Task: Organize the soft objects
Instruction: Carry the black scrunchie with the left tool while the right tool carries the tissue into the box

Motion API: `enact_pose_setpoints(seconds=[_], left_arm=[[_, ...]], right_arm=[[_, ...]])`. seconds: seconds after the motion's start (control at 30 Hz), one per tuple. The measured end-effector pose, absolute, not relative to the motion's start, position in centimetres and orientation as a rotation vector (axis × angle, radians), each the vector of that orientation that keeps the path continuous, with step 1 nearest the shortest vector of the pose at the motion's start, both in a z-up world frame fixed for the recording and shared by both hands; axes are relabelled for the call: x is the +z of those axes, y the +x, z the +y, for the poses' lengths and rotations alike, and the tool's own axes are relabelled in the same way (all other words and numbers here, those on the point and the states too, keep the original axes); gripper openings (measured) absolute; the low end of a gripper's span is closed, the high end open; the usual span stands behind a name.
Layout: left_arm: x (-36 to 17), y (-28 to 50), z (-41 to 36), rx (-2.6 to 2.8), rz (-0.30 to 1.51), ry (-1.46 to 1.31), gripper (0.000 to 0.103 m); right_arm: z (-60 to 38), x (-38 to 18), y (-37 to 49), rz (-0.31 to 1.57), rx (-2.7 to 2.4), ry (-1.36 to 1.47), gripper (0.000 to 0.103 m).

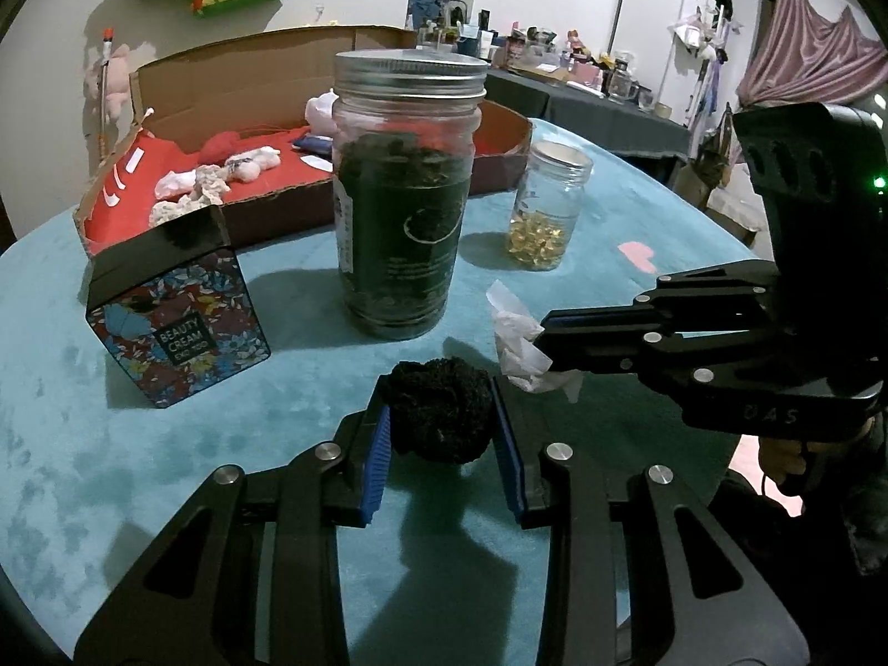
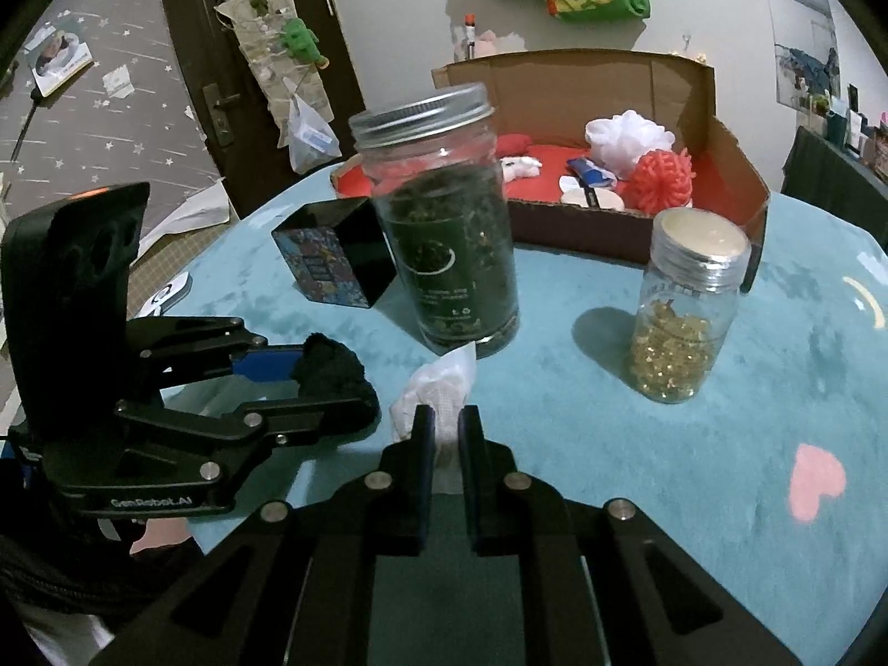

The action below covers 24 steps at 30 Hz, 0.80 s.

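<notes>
My left gripper (image 1: 441, 422) is shut on a black fuzzy ball (image 1: 441, 416), held just above the teal table; it also shows in the right wrist view (image 2: 330, 369). My right gripper (image 2: 445, 433) is shut on a crumpled white tissue (image 2: 435, 388), also seen in the left wrist view (image 1: 519, 344) beside the black ball. A cardboard box (image 1: 250, 72) with a red lining stands at the back and holds soft items: a white mesh puff (image 2: 627, 136), an orange spiky ball (image 2: 663, 175) and small white plush pieces (image 1: 188, 188).
A tall glass jar of dark leaves (image 1: 405, 194) stands just ahead of both grippers. A small jar of yellow capsules (image 2: 685, 305) stands to its right. A floral "Beauty Cream" tin (image 1: 177, 322) sits to the left. The teal table (image 1: 111, 472) has a rounded edge.
</notes>
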<state>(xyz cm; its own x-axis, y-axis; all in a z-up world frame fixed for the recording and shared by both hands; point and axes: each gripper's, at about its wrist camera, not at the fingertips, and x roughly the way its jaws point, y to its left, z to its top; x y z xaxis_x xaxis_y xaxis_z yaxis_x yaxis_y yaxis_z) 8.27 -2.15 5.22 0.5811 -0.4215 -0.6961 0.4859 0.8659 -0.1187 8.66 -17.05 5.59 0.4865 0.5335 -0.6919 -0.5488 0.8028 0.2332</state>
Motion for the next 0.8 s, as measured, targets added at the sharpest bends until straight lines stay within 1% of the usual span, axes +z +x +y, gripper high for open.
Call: enact_pose_setpoints(seconds=[0.53,0.8], left_arm=[[5.6,8.4,-1.9,-0.516,0.790,0.089,0.031],[6.8,9.4,-2.0,-0.488,0.799,0.150,0.031]], right_arm=[[-17.7,6.3,8.8,0.821,0.627,-0.032,0.010],[-17.8,7.7,9.4,0.794,0.553,-0.131,0.010]])
